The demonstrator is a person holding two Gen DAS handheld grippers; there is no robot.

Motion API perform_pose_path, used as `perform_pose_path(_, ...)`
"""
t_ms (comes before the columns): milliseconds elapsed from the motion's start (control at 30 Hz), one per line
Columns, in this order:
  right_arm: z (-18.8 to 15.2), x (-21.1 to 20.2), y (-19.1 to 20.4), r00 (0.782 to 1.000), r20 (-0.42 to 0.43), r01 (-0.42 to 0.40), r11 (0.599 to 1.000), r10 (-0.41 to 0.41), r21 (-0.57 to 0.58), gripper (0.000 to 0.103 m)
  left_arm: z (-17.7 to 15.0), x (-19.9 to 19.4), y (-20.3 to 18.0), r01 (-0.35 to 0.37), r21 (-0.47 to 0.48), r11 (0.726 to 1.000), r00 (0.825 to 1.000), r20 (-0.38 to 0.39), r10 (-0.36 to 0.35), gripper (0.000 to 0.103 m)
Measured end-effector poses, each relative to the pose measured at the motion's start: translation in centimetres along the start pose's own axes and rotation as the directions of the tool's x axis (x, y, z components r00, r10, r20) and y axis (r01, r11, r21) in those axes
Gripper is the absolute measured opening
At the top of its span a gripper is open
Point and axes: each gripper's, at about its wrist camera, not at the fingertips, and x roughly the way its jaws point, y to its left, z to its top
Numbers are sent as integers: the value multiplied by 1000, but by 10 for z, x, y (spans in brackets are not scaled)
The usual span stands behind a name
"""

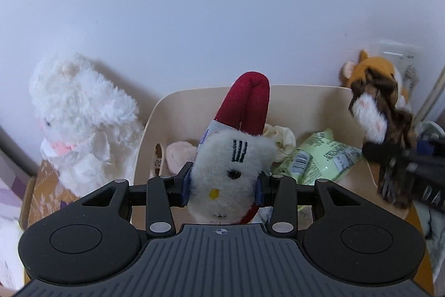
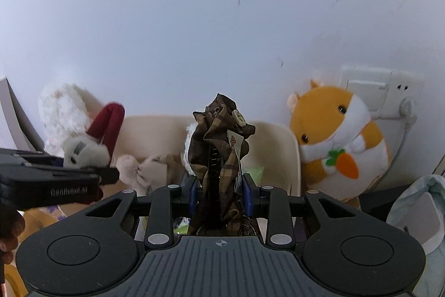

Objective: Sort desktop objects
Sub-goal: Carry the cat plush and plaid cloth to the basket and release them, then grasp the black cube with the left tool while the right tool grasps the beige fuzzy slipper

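My left gripper [image 1: 221, 187] is shut on a white cat plush with a red bow [image 1: 230, 160], held over the cream bin [image 1: 155, 113]; the plush also shows in the right wrist view [image 2: 83, 149]. My right gripper [image 2: 220, 195] is shut on a brown plaid fabric toy with a button [image 2: 219, 146], held above the same bin [image 2: 281, 146]. That toy and the right gripper show at the right of the left wrist view [image 1: 389, 135]. The bin holds a green snack packet [image 1: 319, 157], a cream scrunchie [image 1: 281, 138] and a pink plush piece [image 1: 178, 155].
A fluffy white lamb plush [image 1: 80, 124] stands left of the bin against the wall. An orange hamster plush with a carrot [image 2: 339, 135] sits right of the bin under a wall socket [image 2: 383, 91]. A pale cloth bag [image 2: 417, 219] is at the far right.
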Motion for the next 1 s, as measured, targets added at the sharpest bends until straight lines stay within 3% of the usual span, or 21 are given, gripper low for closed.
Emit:
perform_pose_path(100,-8,5,-1,1000,-2,-9,999,9,37,51,-1,4,0,16,-52,999,1000,-24,-17,51)
perform_pose_path(133,-11,4,-1,1000,5,-24,999,24,47,54,-2,4,-1,14,-52,999,1000,-22,-15,60)
perform_pose_path(200,-15,0,1,1000,22,-22,999,22,31,73,-6,-1,-3,-20,-24,1000,1000,12,20,77)
perform_pose_path(233,-16,-3,3,999,31,-15,1000,15,6,76,-8,-5,-4,-40,-10,999,998,40,40,81)
perform_pose_path(333,-17,-11,6,999,44,-14,998,16,-56,80,-12,-9,0,-37,-3,999,998,52,37,82)
perform_pose_path(400,-18,-20,5,998,58,-13,997,18,-79,96,-15,-13,5,-16,-22,1000,999,40,17,82)
perform_pose_path(467,-22,-31,5,996,85,-13,994,23,-111,103,-20,-20,12,7,-37,999,999,45,-5,82)
perform_pose_path(567,-32,-44,4,993,105,-30,983,50,-181,103,-32,-34,21,46,-34,998,998,43,-44,82)
perform_pose_path(733,-54,-53,2,998,63,-7,964,24,-267,103,-58,-55,32,79,10,997,997,2,-79,82)
perform_pose_path(867,-76,-59,-3,1000,19,-6,949,13,-316,103,-88,-62,46,55,22,998,996,-70,-53,82)
perform_pose_path(1000,-98,-62,-12,1000,-11,9,936,-14,-353,103,-124,-63,63,19,-45,999,992,-120,-25,82)
